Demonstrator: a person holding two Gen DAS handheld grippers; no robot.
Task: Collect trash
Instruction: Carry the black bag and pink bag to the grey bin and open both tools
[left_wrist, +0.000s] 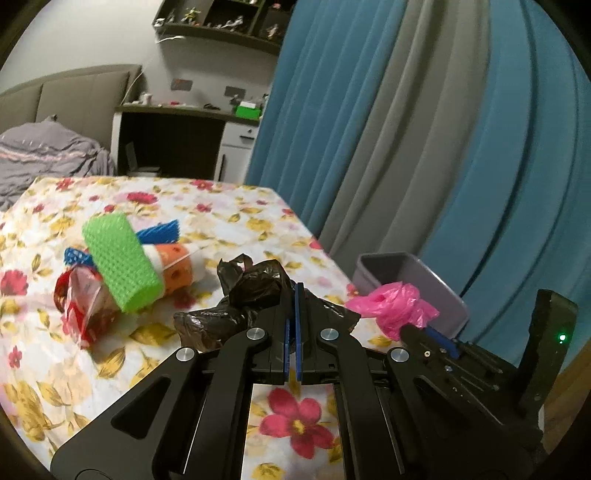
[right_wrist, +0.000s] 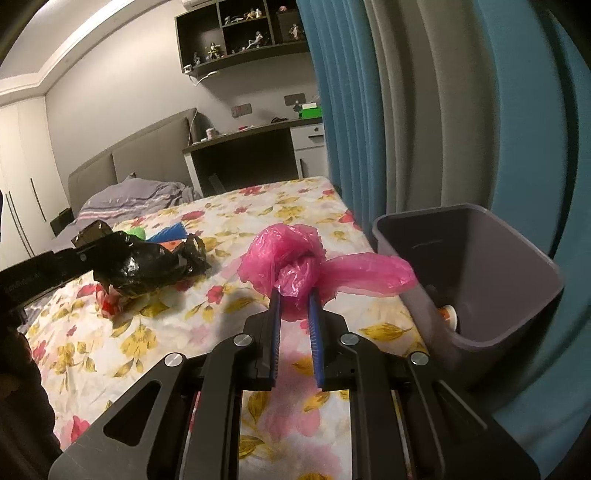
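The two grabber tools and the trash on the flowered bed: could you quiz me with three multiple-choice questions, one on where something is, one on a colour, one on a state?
1. Where does the grey bin stand?
A. at the bed's edge by the blue curtain
B. on the desk
C. on the pillow

2. What colour is the bag in the right gripper?
A. black
B. green
C. pink

3. How is the left gripper set?
A. wide open, empty
B. shut on the black bag
C. inside the bin

Answers: 1 A, the bin sits beside the curtain at the floral bedspread's right edge. 2 C, the pink bag is knotted between its blue pads. 3 B, its pads meet, pinching black plastic.
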